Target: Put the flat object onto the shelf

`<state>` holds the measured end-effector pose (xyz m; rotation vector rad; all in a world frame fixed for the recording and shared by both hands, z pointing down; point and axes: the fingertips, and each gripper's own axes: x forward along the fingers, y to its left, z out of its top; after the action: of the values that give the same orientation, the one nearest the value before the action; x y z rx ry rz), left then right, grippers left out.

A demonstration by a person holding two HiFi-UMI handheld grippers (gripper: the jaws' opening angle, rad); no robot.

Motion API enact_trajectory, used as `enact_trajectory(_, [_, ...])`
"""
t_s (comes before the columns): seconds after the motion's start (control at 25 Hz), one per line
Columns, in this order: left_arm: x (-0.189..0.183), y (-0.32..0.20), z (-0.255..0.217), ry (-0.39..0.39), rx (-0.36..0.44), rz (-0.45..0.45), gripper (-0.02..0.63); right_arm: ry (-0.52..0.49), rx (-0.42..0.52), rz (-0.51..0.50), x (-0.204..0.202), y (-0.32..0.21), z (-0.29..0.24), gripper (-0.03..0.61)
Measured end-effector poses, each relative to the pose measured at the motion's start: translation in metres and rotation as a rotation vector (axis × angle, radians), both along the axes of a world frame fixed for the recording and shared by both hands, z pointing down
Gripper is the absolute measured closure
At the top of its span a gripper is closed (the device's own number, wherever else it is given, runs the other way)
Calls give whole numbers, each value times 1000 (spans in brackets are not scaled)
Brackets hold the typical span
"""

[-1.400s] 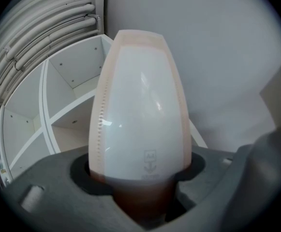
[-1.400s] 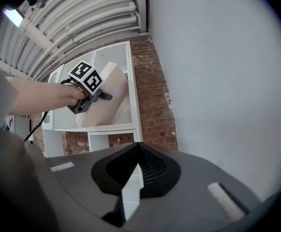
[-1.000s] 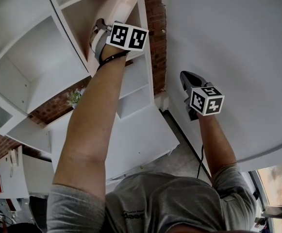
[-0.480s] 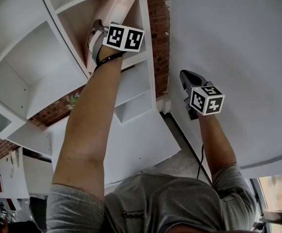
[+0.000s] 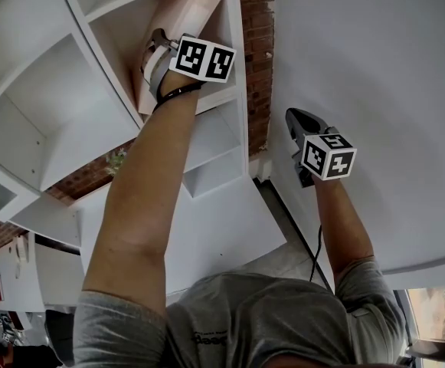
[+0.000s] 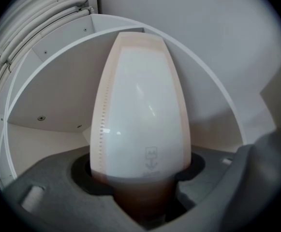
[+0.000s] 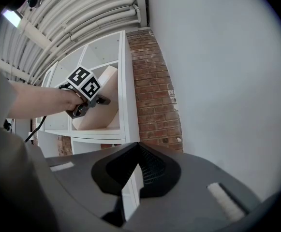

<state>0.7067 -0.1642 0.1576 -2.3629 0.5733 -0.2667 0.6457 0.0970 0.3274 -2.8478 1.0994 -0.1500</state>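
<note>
Left gripper view showed my left gripper clamped on the near end of the flat pale-pink glossy panel; its long axis ran straight ahead into the white shelf compartment; my right gripper, closed and empty, hung well aside.

- Left tool, carrying the flat board: now sits farther from the brick strip than a second ago and has gone a little deeper into its shelf compartment. Most of that shift came in the first half second.
- Right tool: has drawn nearer the brick strip. The band of white wall between tool tip and bricks is narrower than before.
- Head view has swung slightly, so more of the board's top corner now shows beside the brick strip.
</note>
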Motion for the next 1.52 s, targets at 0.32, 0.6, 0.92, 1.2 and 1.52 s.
enact_trajectory(0.32, [-3, 1, 0, 4, -20, 25, 258, 1, -6, -4, -4, -2, -3, 568])
enact_trajectory(0.6, [-10, 4, 16, -33, -107, 132, 137, -4, -24, -4, -14, -3, 0, 568])
enact_trajectory(0.92, [-50, 22, 28, -46, -134, 222, 117, 8, -37, -20, -42, -17, -7, 566])
enact_trajectory(1.2, [-119, 41, 23, -37, -216, 332, 118, 30, -45, -84, -85, -54, -18, 566])
enact_trajectory(1.52, [-229, -16, 22, -18, -297, 314, 188, 54, -65, -218, -144, -126, -33, 566])
